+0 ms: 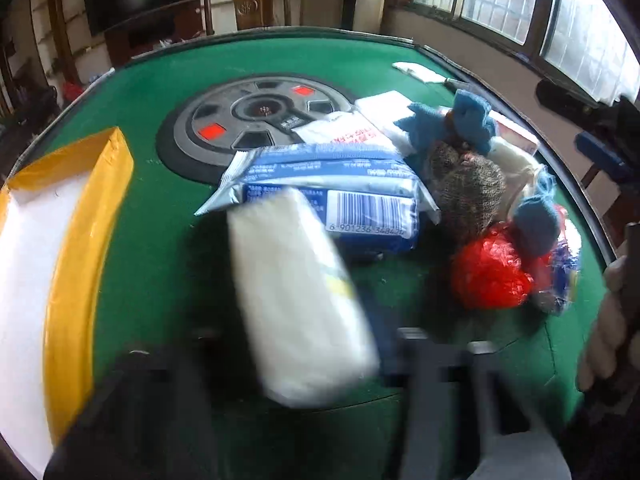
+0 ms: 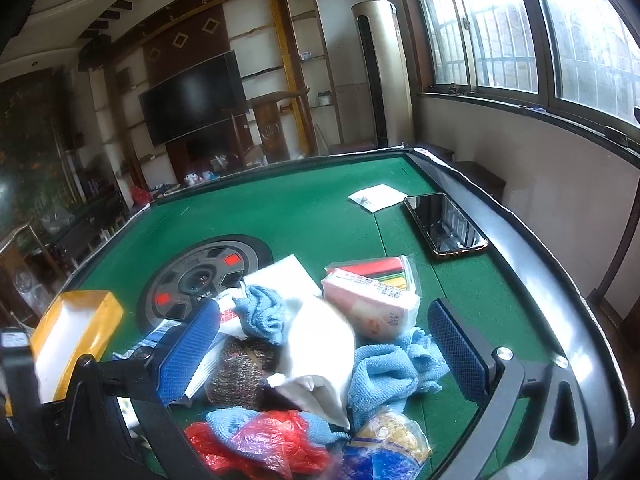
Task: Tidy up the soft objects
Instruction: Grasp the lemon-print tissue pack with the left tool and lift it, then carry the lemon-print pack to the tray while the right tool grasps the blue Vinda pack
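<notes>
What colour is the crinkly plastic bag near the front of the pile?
The crumpled plastic bag is bright red, clearest in the left wrist view.

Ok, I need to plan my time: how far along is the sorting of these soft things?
Done: nothing seen; the yellow-edged box shows only its white inside. In hand: a white pack sits between the blurred fingers of the left gripper; the grip is unclear. The right gripper hangs open and empty. Left: the blue cloths, red bag, pink pack, so nearly everything.
</notes>
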The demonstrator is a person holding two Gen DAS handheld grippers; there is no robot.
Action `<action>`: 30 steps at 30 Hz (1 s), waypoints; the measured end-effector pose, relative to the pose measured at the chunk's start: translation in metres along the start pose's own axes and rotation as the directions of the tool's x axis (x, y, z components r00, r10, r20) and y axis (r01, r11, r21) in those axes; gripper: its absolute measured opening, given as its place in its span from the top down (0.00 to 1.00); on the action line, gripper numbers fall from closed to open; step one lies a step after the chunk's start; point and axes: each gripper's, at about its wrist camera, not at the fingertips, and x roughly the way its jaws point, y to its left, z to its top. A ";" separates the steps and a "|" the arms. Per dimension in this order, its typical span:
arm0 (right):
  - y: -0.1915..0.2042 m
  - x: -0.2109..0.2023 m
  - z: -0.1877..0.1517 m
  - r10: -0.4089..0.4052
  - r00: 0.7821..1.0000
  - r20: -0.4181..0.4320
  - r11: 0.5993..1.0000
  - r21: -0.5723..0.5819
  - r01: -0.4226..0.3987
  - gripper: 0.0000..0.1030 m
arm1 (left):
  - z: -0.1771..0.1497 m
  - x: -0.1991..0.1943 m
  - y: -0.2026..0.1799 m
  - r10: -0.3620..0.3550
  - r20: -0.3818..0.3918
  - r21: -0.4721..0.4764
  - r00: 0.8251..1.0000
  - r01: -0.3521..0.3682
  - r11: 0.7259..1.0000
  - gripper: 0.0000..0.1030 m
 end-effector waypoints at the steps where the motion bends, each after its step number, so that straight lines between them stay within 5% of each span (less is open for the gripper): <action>1: -0.001 0.000 0.001 -0.001 1.000 -0.001 1.000 -0.003 0.001 0.01 | -0.001 -0.001 0.003 -0.054 -0.016 -0.017 0.998 0.054 0.998 0.81; 10: 0.002 0.007 -0.002 -0.033 0.999 -0.020 0.999 -0.038 0.033 0.01 | -0.018 -0.058 0.043 -0.195 0.089 -0.122 0.977 0.205 0.971 0.81; 17: 0.010 -0.005 -0.002 -0.026 1.000 0.009 0.997 -0.069 0.027 0.01 | -0.030 -0.111 0.088 -0.191 0.200 -0.170 0.961 0.226 0.959 0.81; 19: 0.025 -0.020 -0.001 0.063 0.998 -0.017 0.994 -0.090 -0.064 0.01 | -0.037 -0.122 0.103 -0.174 0.223 -0.188 0.959 0.217 0.958 0.80; 22: 0.067 -0.034 -0.005 0.215 0.969 -0.125 0.953 -0.188 -0.236 0.01 | -0.044 -0.132 0.121 -0.131 0.240 -0.193 0.962 0.180 0.964 0.80; 24: 0.101 -0.031 -0.011 0.288 0.926 -0.243 0.900 -0.263 -0.349 0.01 | -0.048 -0.132 0.133 -0.115 0.244 -0.209 0.963 0.168 0.963 0.80; 30: 0.157 0.024 -0.039 0.216 0.855 -0.472 0.830 -0.372 -0.415 0.01 | -0.065 -0.130 0.162 -0.101 0.239 -0.289 0.966 0.170 0.942 0.80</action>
